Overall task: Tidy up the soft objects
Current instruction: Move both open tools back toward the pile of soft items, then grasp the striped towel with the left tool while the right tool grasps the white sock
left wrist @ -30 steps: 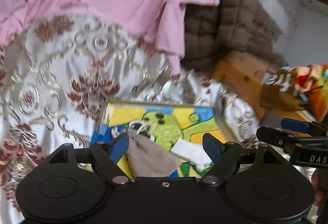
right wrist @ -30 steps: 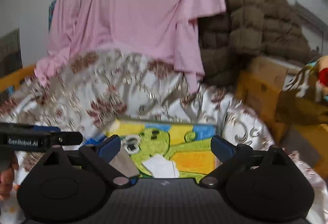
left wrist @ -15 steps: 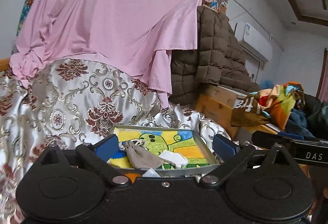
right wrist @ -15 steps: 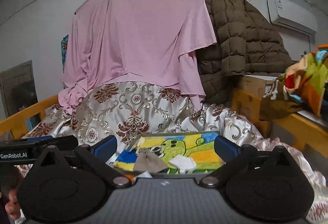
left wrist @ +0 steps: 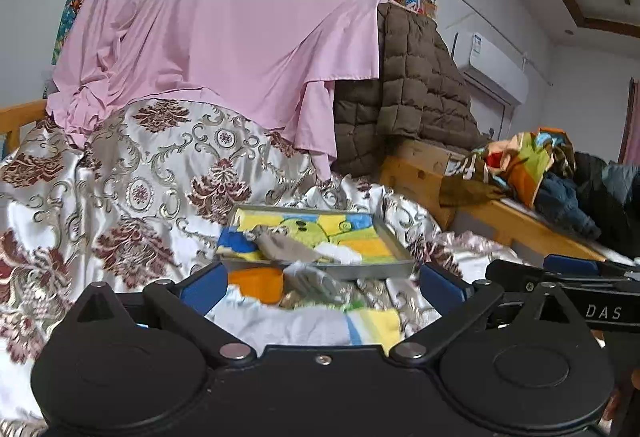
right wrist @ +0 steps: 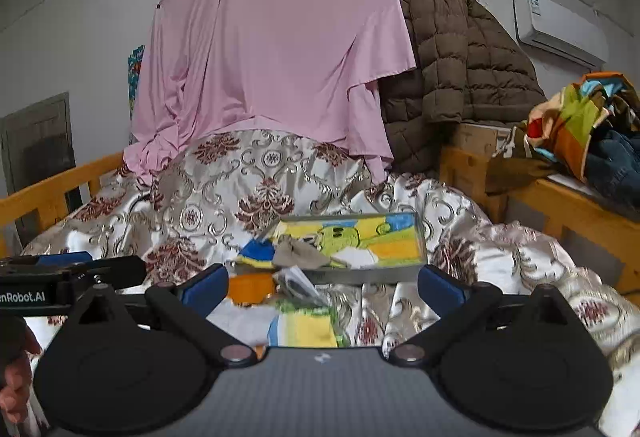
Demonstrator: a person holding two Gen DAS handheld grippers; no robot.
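We read "DAS" in pale letters on the black body of the right gripper, seen from the left wrist. From the right wrist, "enRobot.AI" stands on the left gripper, its first letter cut off. Air conditioner label: too small for us.

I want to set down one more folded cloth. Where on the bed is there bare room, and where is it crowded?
Free: the patterned bedspread between the pink sheet and the tray, and its right side toward the wooden rail. Crowded: the tray floor with its grey pouch, and the pile near the orange item.
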